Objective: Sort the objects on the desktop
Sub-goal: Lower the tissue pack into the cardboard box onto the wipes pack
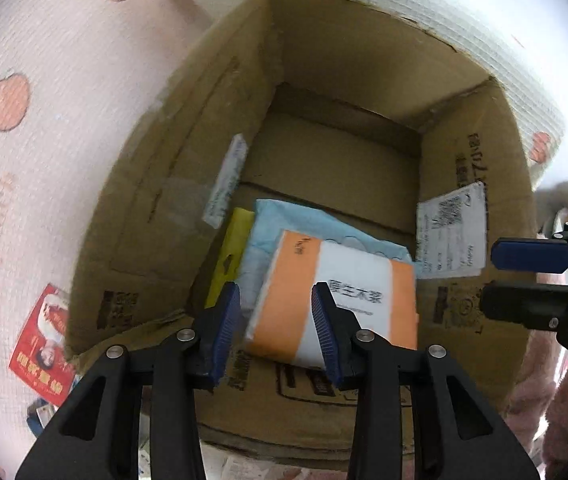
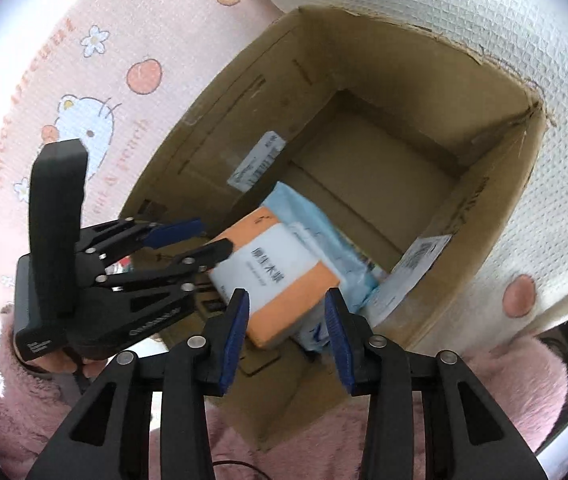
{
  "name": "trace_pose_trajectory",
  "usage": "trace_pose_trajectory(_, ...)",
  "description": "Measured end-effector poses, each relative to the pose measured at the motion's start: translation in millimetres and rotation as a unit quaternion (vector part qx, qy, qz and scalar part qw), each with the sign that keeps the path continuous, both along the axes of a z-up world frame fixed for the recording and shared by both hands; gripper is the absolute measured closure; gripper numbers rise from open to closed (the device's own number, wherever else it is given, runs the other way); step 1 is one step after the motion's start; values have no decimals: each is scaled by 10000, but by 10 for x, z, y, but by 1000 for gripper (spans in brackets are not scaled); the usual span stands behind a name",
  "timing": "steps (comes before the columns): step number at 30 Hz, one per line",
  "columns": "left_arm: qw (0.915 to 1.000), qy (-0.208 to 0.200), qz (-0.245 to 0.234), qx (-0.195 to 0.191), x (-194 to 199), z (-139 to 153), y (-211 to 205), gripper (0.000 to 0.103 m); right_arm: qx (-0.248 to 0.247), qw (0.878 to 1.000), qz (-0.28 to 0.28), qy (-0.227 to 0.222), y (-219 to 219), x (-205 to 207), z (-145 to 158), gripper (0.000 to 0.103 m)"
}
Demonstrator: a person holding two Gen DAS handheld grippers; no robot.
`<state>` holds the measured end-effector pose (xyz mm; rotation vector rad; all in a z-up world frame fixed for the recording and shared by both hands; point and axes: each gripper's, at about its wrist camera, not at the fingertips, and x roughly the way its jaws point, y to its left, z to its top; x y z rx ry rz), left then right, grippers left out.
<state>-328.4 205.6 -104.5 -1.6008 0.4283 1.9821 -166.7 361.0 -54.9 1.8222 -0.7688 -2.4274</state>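
Note:
An open cardboard box (image 1: 364,60) (image 2: 212,128) stands on a pink patterned table cover. Inside it an orange-and-white tissue pack (image 1: 344,292) (image 2: 280,264) lies on top of a light blue pack (image 1: 284,224) (image 2: 324,220), with a yellow packet (image 1: 230,256) beside them. My left gripper (image 1: 276,332) (image 2: 200,236) hovers open above the box's near edge, over the orange pack, holding nothing. My right gripper (image 2: 288,340) (image 1: 524,276) is open and empty, just above the box's near wall.
A red printed packet (image 1: 46,344) lies on the cover left of the box. White shipping labels (image 1: 452,236) (image 2: 256,160) are stuck on the box walls. The person's pink fleece sleeves (image 2: 24,412) are below both grippers.

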Motion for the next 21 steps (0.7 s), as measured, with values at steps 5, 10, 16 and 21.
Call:
trace_pose_trajectory(5, 9989, -453, -43, 150, -12, 40, -19, 91, -202, 9984, 527, -43, -139, -137, -40, 68)
trace_pose_trajectory(10, 9982, -578, -75, -160, -54, -77, 59, 95, -278, 9926, 1076, -499, -346, -309, -299, 91)
trace_pose_trajectory(16, 9955, -852, -199, -373, -101, -290, 185, 95, -784, 9824, 1389, -967, -489, -442, -605, 90)
trace_pose_trajectory(21, 9943, -1026, 36, -272, -182, -363, 192, 95, -500, 9808, 1319, -1344, -482, -537, -864, 90)
